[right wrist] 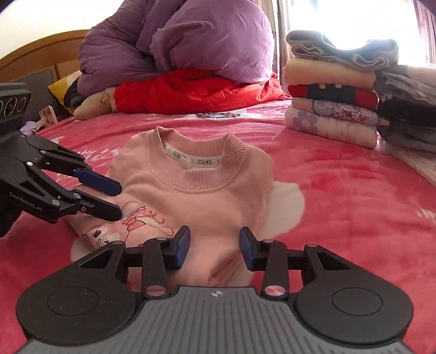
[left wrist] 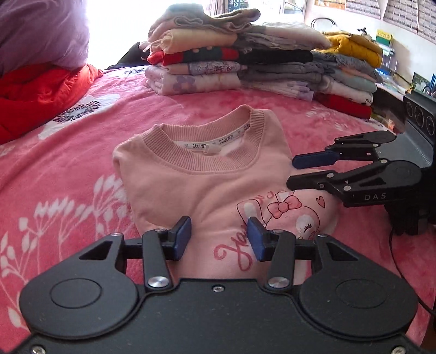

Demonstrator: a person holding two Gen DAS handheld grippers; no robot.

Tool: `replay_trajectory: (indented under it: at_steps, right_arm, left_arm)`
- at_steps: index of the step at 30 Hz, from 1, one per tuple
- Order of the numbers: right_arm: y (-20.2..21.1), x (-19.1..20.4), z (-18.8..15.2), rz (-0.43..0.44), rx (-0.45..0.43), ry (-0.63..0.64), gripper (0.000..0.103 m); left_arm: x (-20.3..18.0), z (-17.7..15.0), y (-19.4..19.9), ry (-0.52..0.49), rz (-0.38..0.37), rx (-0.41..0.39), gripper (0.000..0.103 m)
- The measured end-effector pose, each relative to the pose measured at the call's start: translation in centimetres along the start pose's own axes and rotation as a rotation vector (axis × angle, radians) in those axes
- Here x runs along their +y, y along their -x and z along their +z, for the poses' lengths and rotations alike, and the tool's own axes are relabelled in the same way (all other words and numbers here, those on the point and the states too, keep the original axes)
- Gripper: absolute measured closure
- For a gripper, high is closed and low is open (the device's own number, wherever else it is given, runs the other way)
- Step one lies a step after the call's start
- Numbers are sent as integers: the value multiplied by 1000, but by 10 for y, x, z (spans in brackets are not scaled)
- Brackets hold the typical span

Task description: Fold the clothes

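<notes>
Left wrist: yellow garment (left wrist: pixel 354 47), unseen right wrist

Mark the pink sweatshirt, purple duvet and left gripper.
pink sweatshirt (left wrist: pixel 190 188), left wrist view, chest below collar.
purple duvet (right wrist: pixel 207 43), right wrist view, middle of bundle.
left gripper (right wrist: pixel 115 200), right wrist view, between fingertips.

Bright daylight blows out the window (left wrist: pixel 114 21); fisheye-curved edges.

Seeing pale pink sweatshirt (left wrist: pixel 201 179), cartoon print, between my fingers; hot pink floral blanket (left wrist: pixel 68 174) under; purple duvet (right wrist: pixel 190 40) beyond.
</notes>
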State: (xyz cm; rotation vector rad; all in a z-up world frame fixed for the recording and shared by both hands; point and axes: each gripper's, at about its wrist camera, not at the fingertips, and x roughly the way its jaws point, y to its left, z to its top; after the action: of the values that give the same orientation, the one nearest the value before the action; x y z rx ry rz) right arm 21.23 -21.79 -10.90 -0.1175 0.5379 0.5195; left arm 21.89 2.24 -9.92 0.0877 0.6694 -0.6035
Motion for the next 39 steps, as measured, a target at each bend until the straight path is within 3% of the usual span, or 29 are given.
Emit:
replay_trajectory:
  at_steps: [4, 6, 9, 13, 16, 20, 26, 31, 36, 39]
  right_arm:
    - [18, 9, 10, -44, -83, 12, 59]
    - [26, 15, 21, -55, -130, 52, 54]
    - [23, 20, 36, -58, -156, 135, 50]
    - [0, 20, 46, -45, -144, 224, 43]
    - [-21, 3, 48, -24, -117, 146, 43]
    - [-50, -16, 39, 29, -32, 53, 41]
    - [-58, -17, 33, 34, -8, 21, 41]
    - [-9, -8, 40, 8, -100, 36, 50]
    - [41, 17, 35, 15, -110, 132, 69]
    - [56, 30, 26, 40, -100, 122, 69]
  left_arm:
    - [-10, 16, 29, -1, 43, -135, 59]
    - [-10, 26, 30, -39, 89, -171, 59]
    - [2, 40, 15, -41, 99, -194, 58]
    - [18, 45, -17, -4, 92, -164, 56]
    - [26, 37, -41, 15, 85, -79, 55]
    - [41, 32, -47, 123, 46, -70, 54]
    - [29, 34, -37, 85, 78, -108, 53]
    - [0, 34, 13, 32, 70, -180, 53]
    - [-34, 16, 32, -63, 77, -120, 53]
    - [-44, 8, 35, -57, 71, -97, 53]
